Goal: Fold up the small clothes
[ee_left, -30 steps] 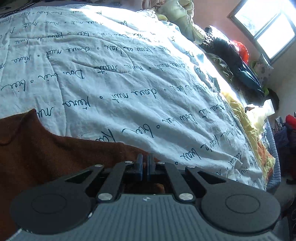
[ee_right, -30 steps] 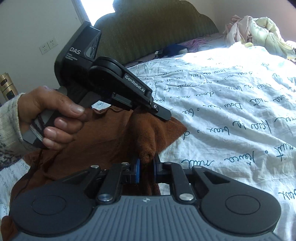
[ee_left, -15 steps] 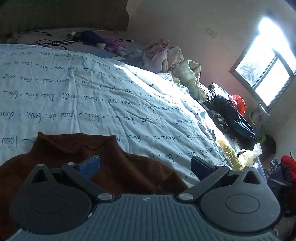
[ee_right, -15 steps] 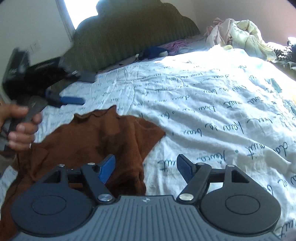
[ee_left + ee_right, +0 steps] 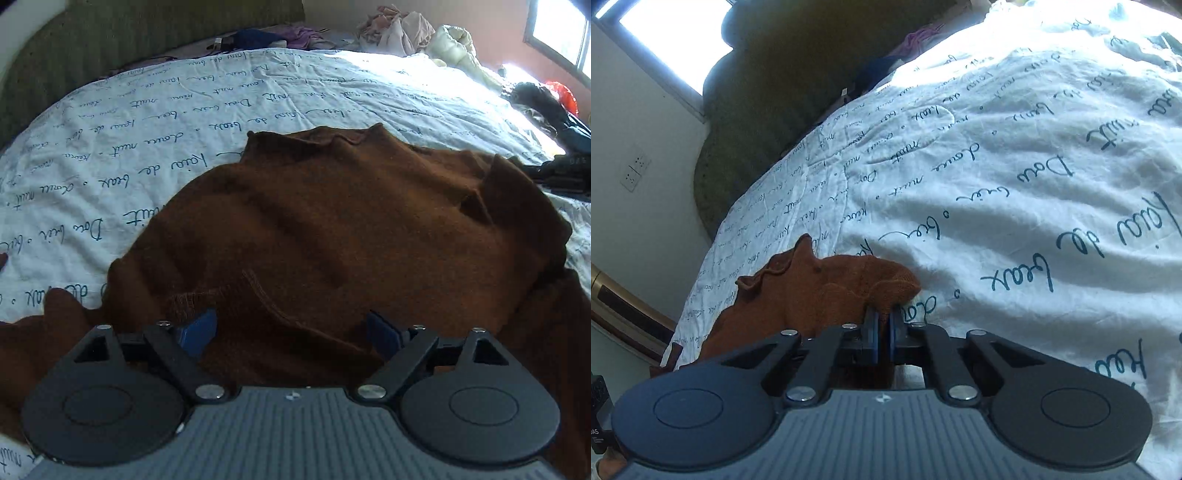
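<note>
Left wrist view: brown knit garment (image 5: 351, 229) spread across the bed, its bulk lying ahead of and beneath the left gripper (image 5: 291, 332). Jaws spread wide, having just narrowed a little from their widest; a stitched hem fold (image 5: 258, 291) lies between the blue pads (image 5: 197, 328), which do not press on it. Fabric: soft, matte, fuzzy knit, rust-brown, creased, with a ribbed edge at the far side and one corner turned over at right.

Right wrist view: right gripper (image 5: 882, 332) with jaws just drawn together, pinching a bunched edge of the same garment (image 5: 827, 291). Cloth rises in a rumpled lump just in front of the pads, with a curled hem at its left.

Quilt (image 5: 1015, 184): white, thin, wrinkled cotton, printed with dark teal cursive script, stitched in curved lines.

Headboard (image 5: 768, 110): dark olive, ribbed upholstery, scalloped top.

Clothes pile (image 5: 413, 29): pale pink and cream items, heaped at the far edge of the bed.

Window (image 5: 561, 33): bright, dark-framed, upper right.

Wall socket (image 5: 635, 173): white plate on a pale wall.
</note>
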Tool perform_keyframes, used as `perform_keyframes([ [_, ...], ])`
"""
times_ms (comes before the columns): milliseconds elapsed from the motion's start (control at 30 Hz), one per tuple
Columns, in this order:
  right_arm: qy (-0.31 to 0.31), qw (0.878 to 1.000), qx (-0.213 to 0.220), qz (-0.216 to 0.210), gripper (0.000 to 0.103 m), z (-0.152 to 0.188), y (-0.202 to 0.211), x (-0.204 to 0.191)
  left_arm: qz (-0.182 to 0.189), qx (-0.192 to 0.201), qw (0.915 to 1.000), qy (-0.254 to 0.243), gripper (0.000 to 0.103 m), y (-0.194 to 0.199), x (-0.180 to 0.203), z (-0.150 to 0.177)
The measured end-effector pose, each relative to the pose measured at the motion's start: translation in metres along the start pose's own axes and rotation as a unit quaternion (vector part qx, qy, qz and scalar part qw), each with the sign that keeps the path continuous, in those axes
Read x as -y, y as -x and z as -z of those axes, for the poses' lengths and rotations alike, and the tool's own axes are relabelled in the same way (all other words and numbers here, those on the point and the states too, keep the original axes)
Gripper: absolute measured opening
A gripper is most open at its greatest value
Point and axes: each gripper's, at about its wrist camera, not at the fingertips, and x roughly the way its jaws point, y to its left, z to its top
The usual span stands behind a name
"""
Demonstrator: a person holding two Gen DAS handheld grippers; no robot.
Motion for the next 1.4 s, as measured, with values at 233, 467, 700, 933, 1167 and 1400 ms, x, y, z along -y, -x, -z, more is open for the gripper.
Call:
perform_keyframes([
  [233, 0.025, 0.997, 0.001, 0.073, 0.004, -0.010, 0.003, 0.026, -0.004, 0.009, 0.9999, -0.005, 0.089, 0.004, -0.007, 0.011],
  [467, 0.036, 0.996, 0.002, 0.076, 0.043, -0.007, 0.025, 0.009, -0.011, 0.035, 0.9990, 0.023, 0.102, 0.028, -0.013, 0.013],
  [700, 0.093, 0.995, -0.024, 0.019, 0.044, 0.038, 0.053, -0.023, 0.025, 0.070, 0.9892, 0.127, 0.103, 0.056, -0.046, 0.018],
  [933, 0.115, 0.989, -0.047, 0.076, 0.013, 0.062, 0.055, -0.013, 0.020, 0.064, 0.9874, 0.144, 0.103, 0.072, -0.064, 0.029],
  [1167, 0.166, 0.985, 0.023, 0.037, 0.066, 0.056, 0.082, -0.083, 0.055, 0.068, 0.9765, 0.197, 0.103, 0.073, -0.078, 0.022],
  [1400, 0.101, 0.976, -0.097, -0.165, 0.066, 0.100, -0.046, -0.169, 0.089, 0.073, 0.9575, 0.264, 0.103, 0.067, -0.090, 0.007],
])
